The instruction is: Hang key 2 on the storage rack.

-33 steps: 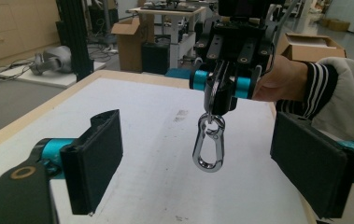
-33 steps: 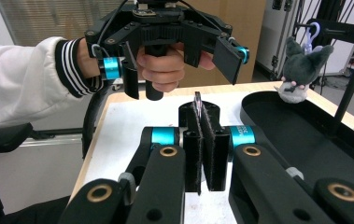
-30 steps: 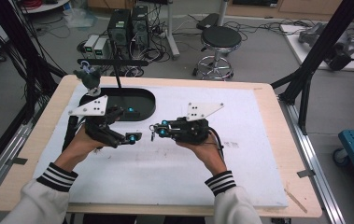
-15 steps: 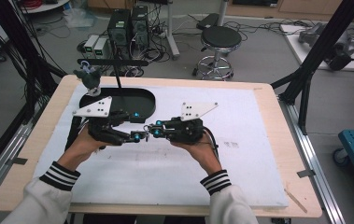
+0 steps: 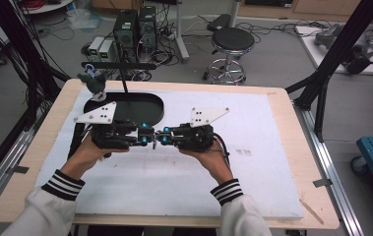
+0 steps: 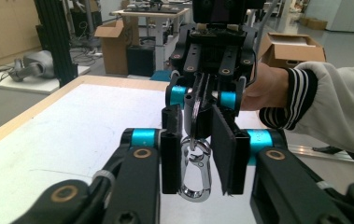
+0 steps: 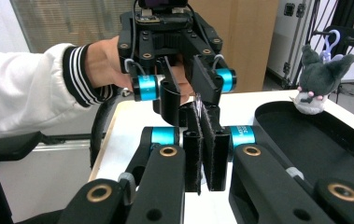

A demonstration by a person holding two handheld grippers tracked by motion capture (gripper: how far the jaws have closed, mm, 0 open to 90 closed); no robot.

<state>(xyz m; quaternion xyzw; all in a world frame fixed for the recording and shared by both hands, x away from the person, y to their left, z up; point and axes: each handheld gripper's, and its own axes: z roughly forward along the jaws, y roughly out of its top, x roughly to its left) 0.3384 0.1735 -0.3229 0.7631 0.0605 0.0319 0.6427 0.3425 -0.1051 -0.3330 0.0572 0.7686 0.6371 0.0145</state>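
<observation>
Now the carabiner clip (image 6: pixel 194 170) is hanging lengthwise between the left gripper (image 6: pixel 197 156)'s closing, not yet touching jaws, while the right gripper (image 7: pixel 206 154) is pinching its key ring (image 6: pixel 194 122) from directly opposite.

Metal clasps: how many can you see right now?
1. The clasp hangs from the shut right tongs, between the jaws of the left tongs, which have just been closing. Others may be hidden.

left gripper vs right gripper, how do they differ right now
The left gripper has its jaws apart, just closing in around a silver clasp without pressing it; the right gripper has its jaws shut tight on the clasp's ring end. In the high view, the left comes in from the left, the right from the right. Both are black with blue rollers, meeting tip to tip.
</observation>
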